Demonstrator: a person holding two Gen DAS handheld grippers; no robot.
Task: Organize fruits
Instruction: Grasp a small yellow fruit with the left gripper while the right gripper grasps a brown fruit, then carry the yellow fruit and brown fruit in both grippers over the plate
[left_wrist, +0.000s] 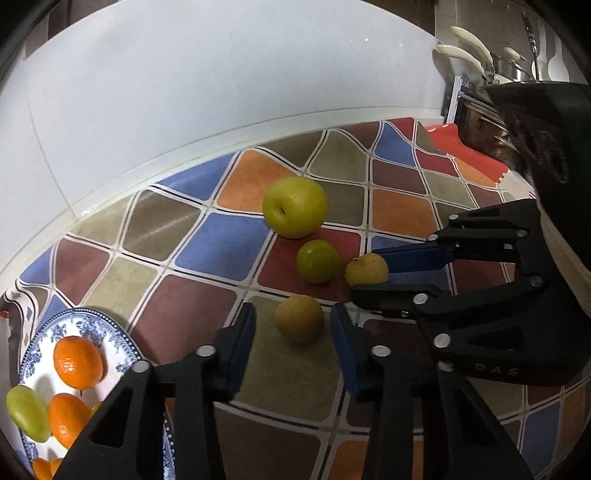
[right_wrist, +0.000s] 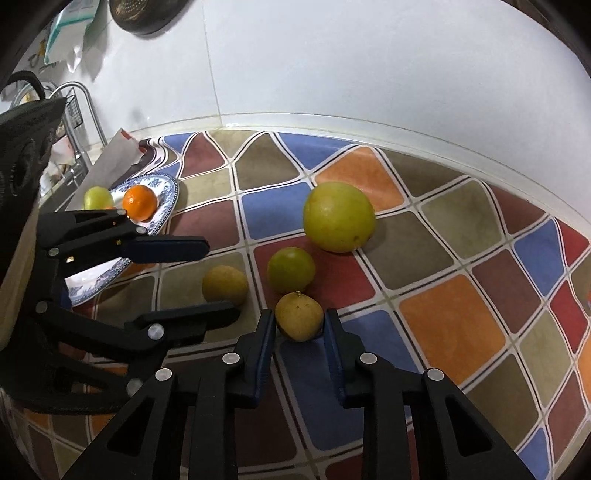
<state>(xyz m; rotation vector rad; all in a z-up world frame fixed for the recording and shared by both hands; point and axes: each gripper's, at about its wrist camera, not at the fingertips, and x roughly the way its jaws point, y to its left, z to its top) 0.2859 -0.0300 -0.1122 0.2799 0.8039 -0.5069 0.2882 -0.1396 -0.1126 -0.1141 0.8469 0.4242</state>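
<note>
Glossy oilcloth (left_wrist: 229, 240) in a curved patchwork of blue, orange, red, brown and olive covers the counter, wrinkled near the white tiled wall (left_wrist: 184, 92). Four round fruits lie loose on it: a large smooth yellow-green apple (left_wrist: 294, 206), a smaller glossy green fruit (left_wrist: 318, 260) just beside it, and two dull yellowish ones. The right gripper (right_wrist: 299, 325), matte black with blue pads, is clamped on one yellowish fruit (right_wrist: 299, 316), both pads pressing its sides. The left gripper (left_wrist: 293, 328) straddles the other yellowish fruit (left_wrist: 299, 318), which sits on the cloth between the jaws with a gap at each pad. The left wrist view shows the blue-patterned china plate (left_wrist: 110, 325) close up, holding dimpled tangerines (left_wrist: 77, 362) and an oval green fruit (left_wrist: 27, 412), plus white-handled pans (left_wrist: 469, 51) on a rack. The right wrist view shows instead a wire dish rack (right_wrist: 77, 107).
</note>
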